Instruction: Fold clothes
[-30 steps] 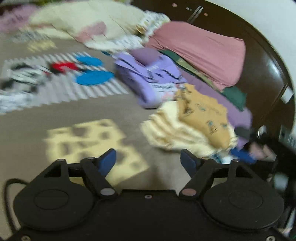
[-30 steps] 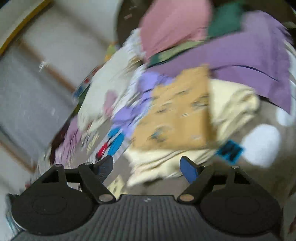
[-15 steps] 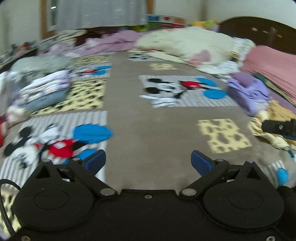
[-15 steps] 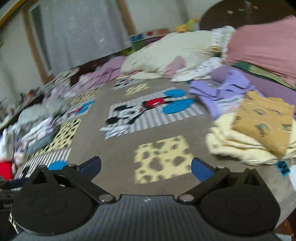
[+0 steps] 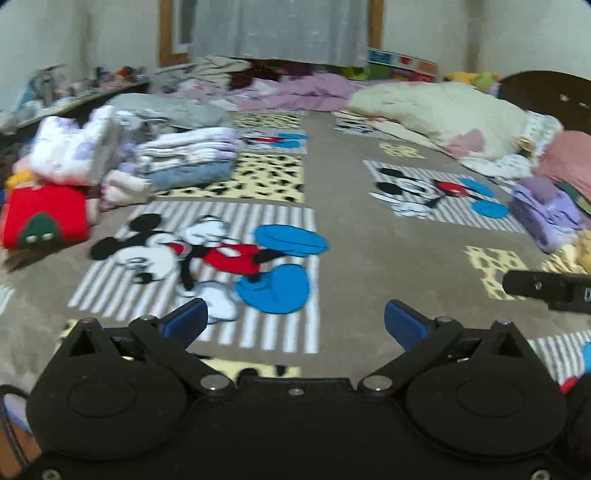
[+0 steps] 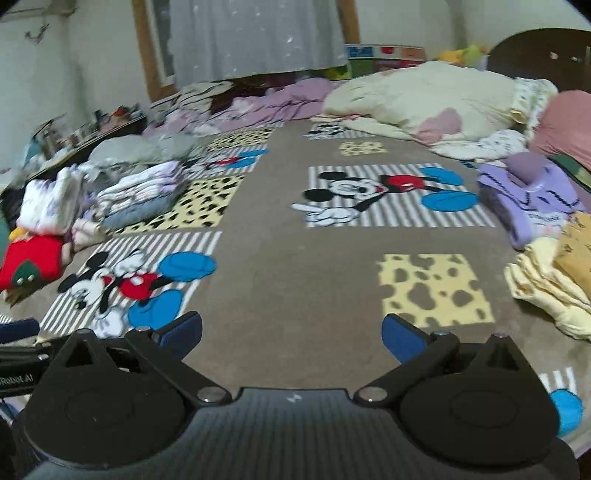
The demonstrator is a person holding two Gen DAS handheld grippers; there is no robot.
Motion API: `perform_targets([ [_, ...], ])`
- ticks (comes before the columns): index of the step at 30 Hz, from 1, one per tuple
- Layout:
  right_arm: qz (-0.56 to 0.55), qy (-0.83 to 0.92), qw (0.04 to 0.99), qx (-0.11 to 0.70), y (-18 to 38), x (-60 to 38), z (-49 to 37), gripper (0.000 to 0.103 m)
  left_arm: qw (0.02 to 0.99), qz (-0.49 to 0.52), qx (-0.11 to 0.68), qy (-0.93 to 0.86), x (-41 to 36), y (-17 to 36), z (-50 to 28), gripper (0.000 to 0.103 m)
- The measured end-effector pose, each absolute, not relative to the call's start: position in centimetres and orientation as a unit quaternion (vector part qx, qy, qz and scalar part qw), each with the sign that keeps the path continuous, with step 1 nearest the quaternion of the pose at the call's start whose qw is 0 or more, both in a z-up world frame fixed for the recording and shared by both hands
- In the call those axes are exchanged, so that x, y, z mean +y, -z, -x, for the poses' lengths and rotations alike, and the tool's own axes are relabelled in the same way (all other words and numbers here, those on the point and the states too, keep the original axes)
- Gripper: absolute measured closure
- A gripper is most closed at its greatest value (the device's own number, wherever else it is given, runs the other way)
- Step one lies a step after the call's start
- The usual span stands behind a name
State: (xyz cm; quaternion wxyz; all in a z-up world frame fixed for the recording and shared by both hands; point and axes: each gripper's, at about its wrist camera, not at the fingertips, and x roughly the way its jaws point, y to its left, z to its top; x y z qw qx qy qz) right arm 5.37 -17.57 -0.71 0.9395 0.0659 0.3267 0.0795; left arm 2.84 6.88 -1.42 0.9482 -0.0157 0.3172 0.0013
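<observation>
My left gripper (image 5: pixel 295 321) is open and empty above the Mickey Mouse blanket (image 5: pixel 347 236). My right gripper (image 6: pixel 291 334) is open and empty over the same blanket (image 6: pixel 295 266). A heap of unfolded clothes lies at the right: a purple garment (image 6: pixel 532 199), a yellow garment (image 6: pixel 546 288) and a mustard one (image 6: pixel 576 251). The purple garment also shows in the left wrist view (image 5: pixel 546 214). A stack of folded clothes (image 5: pixel 188 155) and a red garment (image 5: pixel 44 221) lie at the left, also seen in the right wrist view as the stack (image 6: pixel 140 192) and the red garment (image 6: pixel 31 258).
A cream duvet (image 6: pixel 424 99) and a pink pillow (image 6: pixel 569 122) lie at the back right by a dark headboard (image 6: pixel 543 51). Lilac bedding (image 5: pixel 295 92) is bunched under a curtained window (image 5: pixel 277 29). The right gripper's body (image 5: pixel 546 288) shows at the right edge of the left wrist view.
Both grippers have swung left, away from the clothes heap at the right, and now face down the length of the bed. Both have opened wider and stay empty.
</observation>
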Motion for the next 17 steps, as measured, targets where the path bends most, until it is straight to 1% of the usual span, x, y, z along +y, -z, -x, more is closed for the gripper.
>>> perform_targets([
  [8,-0.048,-0.102,0.937,0.33,0.7,-15.4,-4.4,0.0,0.931,0.054,0.36,-0.011,8.5,2.1,-2.6,0.0],
  [17,-0.055,-0.103,0.935,0.334,0.9,-15.8,-4.2,0.0,0.937,0.052,0.346,-0.009,7.9,2.0,-2.0,0.0],
])
